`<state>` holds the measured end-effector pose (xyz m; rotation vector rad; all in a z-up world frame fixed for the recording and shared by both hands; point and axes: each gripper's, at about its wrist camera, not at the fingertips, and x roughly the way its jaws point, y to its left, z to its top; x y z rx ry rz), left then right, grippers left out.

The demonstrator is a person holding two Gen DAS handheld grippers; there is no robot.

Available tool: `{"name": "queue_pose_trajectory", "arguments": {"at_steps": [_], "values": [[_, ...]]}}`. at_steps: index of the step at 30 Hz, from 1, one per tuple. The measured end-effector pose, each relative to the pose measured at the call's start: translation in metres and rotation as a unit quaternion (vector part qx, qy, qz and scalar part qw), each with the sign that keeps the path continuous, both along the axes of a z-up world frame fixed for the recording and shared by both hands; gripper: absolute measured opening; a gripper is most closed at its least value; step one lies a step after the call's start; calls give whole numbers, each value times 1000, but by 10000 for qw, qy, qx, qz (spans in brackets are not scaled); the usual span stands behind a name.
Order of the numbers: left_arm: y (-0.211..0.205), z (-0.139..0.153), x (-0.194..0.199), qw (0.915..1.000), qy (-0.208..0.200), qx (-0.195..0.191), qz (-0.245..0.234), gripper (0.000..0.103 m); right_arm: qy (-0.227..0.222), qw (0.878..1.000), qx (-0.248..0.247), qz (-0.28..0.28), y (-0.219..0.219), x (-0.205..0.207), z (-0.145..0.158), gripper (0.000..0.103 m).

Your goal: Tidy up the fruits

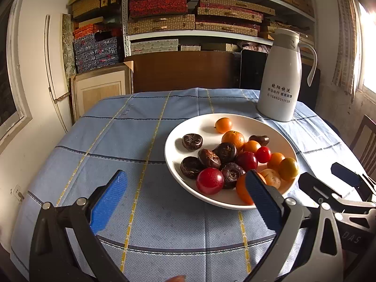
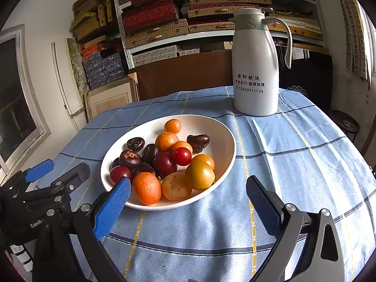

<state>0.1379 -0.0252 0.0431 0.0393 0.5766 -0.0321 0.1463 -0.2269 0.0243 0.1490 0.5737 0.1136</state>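
A white plate on the blue checked tablecloth holds several small oranges, red cherry tomatoes and dark brown water chestnuts. My left gripper is open and empty, low over the cloth at the plate's near left edge. My right gripper is open and empty, its left finger in front of the plate's near rim. Each gripper shows at the edge of the other's view.
A white thermos jug stands behind the plate on the table's far right. Shelves of boxes fill the back wall. A wooden chair stands at the table's right. The tablecloth lies bare to the plate's left.
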Motion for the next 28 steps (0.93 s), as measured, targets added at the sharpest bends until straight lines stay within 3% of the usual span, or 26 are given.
{"name": "queue_pose_trajectory", "arguments": {"at_steps": [20,28], "values": [[-2,-1,-2,9998,-87,165,73,98,29,10000,-54,-38,0,1,-1,99],[-2,-2,3,10000,38,58,-20,98,41,10000,-40,-50,-3,2,-1,99]]}}
